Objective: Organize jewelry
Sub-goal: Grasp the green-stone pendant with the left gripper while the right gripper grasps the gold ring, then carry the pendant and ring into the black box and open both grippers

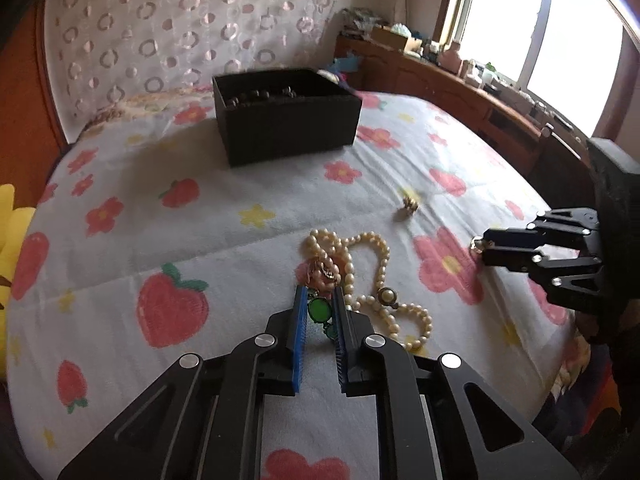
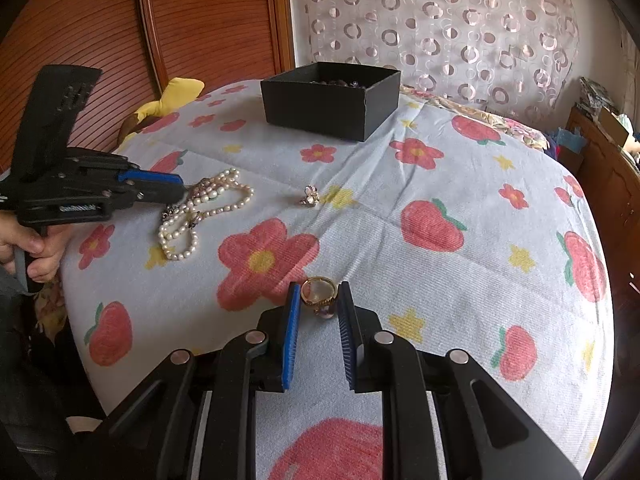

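My left gripper (image 1: 320, 300) sits low over a heap of jewelry on the bed, its jaws close on either side of a green-stone piece (image 1: 319, 309). A pearl necklace (image 1: 376, 276) lies tangled just beyond and to the right. My right gripper (image 2: 319, 298) has its blue pads on either side of a gold ring (image 2: 318, 292) standing on the bedspread; a small gap shows on the right. A small gold ornament (image 2: 309, 196) lies alone mid-bed. A black box (image 2: 332, 96) with dark beads inside stands at the far side.
The flowered bedspread (image 2: 440, 184) covers the bed. A wooden headboard (image 2: 200, 20) and a yellow plush toy (image 2: 176, 92) are at the left; a wooden ledge (image 1: 460, 84) with clutter runs under the window.
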Demonstrator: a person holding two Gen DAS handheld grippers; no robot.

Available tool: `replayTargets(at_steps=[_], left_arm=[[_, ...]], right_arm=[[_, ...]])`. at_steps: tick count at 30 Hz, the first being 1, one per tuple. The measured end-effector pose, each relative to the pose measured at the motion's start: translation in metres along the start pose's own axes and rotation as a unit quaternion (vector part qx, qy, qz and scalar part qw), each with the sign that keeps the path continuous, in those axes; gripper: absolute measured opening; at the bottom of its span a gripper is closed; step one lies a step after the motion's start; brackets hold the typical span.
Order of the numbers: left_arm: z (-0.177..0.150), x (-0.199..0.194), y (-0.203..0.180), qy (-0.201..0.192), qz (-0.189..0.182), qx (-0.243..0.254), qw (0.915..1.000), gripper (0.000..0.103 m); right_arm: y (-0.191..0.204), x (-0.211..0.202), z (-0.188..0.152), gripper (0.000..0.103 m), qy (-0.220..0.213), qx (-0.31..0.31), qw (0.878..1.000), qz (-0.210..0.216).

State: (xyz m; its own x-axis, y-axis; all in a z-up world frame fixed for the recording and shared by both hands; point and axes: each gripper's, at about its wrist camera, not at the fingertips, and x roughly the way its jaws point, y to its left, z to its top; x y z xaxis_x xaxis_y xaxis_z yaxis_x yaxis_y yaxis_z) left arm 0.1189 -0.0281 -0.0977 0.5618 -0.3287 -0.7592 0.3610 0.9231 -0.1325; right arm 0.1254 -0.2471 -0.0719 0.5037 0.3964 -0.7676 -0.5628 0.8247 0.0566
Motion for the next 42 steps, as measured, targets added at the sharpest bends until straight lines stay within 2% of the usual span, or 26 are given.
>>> replayTargets(at_steps=[10, 18, 33, 42], left_arm=[[0.026, -0.055, 0.003, -0.070, -0.004, 0.002, 0.9976, 0.011], [0.057, -0.075, 0.000, -0.105, 0.001, 0.014, 0.9944, 0.011], [0.151, -0.051, 0.003, -0.135, 0.011, 0.039, 0.9901, 0.011], [0.187, 0.002, 0.021, -0.109, 0.020, 0.032, 0.9934, 0.011]], right_arm=[[-0.002, -0.004, 0.001, 0.021, -0.006, 0.007, 1.000, -0.002], [0.000, -0.021, 0.018, 0.021, -0.035, 0.004, 0.999, -0.002], [-0.011, -0.036, 0.091, 0.021, -0.083, -0.026, 0.996, -0.012], [-0.022, -0.015, 0.142, 0.021, -0.094, -0.036, 0.995, -0.005]])
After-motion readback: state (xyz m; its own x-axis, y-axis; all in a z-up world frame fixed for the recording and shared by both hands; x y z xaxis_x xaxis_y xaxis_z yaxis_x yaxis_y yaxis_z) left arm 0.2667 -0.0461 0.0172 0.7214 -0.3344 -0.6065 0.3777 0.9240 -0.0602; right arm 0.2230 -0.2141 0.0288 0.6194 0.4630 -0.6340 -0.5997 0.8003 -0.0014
